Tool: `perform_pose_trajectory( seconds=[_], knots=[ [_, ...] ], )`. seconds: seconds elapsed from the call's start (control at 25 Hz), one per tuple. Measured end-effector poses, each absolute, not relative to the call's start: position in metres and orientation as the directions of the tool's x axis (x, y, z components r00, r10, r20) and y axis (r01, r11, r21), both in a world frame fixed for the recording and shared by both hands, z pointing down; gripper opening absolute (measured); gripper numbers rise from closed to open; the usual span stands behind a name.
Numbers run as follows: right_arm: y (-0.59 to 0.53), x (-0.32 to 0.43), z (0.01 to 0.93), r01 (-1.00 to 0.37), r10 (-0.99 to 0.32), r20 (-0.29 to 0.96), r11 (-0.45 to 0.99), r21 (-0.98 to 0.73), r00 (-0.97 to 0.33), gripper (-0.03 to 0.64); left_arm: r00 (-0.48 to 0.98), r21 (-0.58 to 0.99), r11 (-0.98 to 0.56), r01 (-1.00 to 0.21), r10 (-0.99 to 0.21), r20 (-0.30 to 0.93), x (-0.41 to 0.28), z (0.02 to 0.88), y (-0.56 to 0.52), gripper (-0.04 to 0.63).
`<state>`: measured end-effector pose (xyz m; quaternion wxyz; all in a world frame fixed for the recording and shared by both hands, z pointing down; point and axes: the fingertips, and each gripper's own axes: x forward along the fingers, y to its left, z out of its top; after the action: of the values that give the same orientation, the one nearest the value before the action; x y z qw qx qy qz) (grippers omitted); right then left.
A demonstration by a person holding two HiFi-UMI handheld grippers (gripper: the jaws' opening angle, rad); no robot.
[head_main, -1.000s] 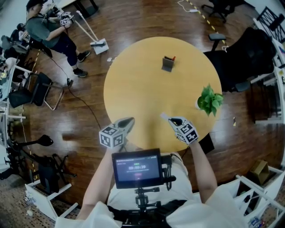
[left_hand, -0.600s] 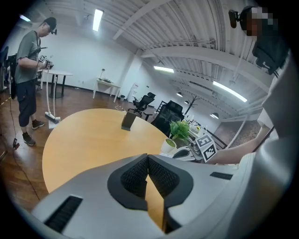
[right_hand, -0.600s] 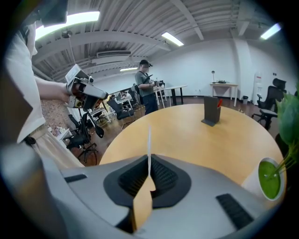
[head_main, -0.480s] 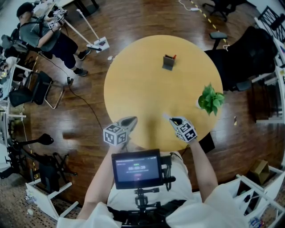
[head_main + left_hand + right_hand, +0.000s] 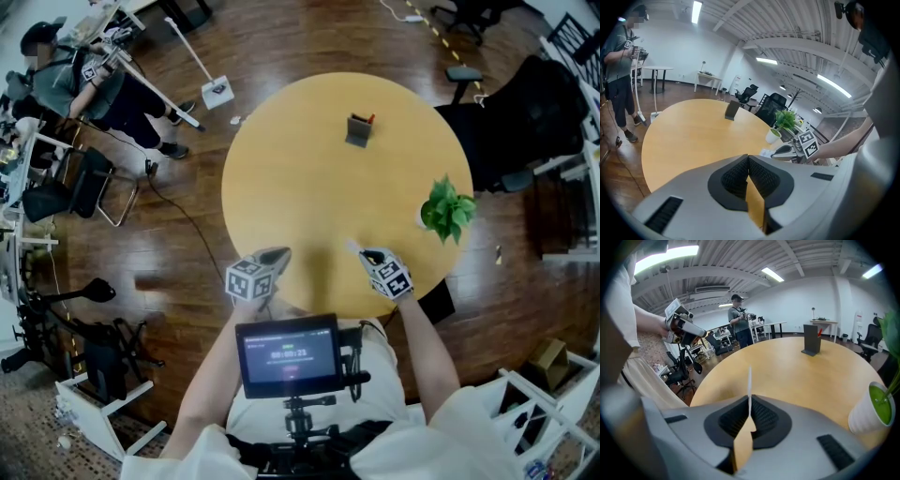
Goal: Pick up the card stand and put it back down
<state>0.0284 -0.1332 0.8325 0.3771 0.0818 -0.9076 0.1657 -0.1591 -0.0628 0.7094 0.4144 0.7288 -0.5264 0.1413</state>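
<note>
The left hand-held gripper (image 5: pixel 747 160) had its jaws pressed together on nothing and hung at the near edge of the round wooden surface (image 5: pixel 300 187). To its right, the right hand-held gripper (image 5: pixel 750 405) was clamped tight on a thin white card (image 5: pixel 749 380) (seen edge-on, sticking up past the pads). Well apart from both, the dark card stand (image 5: pixel 357 130) stood upright on the far side of the surface, untouched. A potted plant (image 5: pixel 446 210) sat near the right-hand rim.
</note>
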Motion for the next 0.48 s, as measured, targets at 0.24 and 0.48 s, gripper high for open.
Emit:
perform_pose_trajectory(
  seconds=[0.24, 0.48],
  knots=[
    [-0.135, 0.034, 0.849, -0.284, -0.028, 0.716, 0.928, -0.241, -0.698, 0.021, 0.405, 0.459, -0.082, -0.885, -0.623, 0.669, -0.154, 0.729, -0.053, 0.000],
    [-0.133, 0.038, 0.871, -0.286, -0.012, 0.735, 0.926, -0.248, -0.678, 0.021, 0.396, 0.461, -0.061, -0.885, -0.618, 0.679, -0.156, 0.732, -0.041, 0.001]
  ],
)
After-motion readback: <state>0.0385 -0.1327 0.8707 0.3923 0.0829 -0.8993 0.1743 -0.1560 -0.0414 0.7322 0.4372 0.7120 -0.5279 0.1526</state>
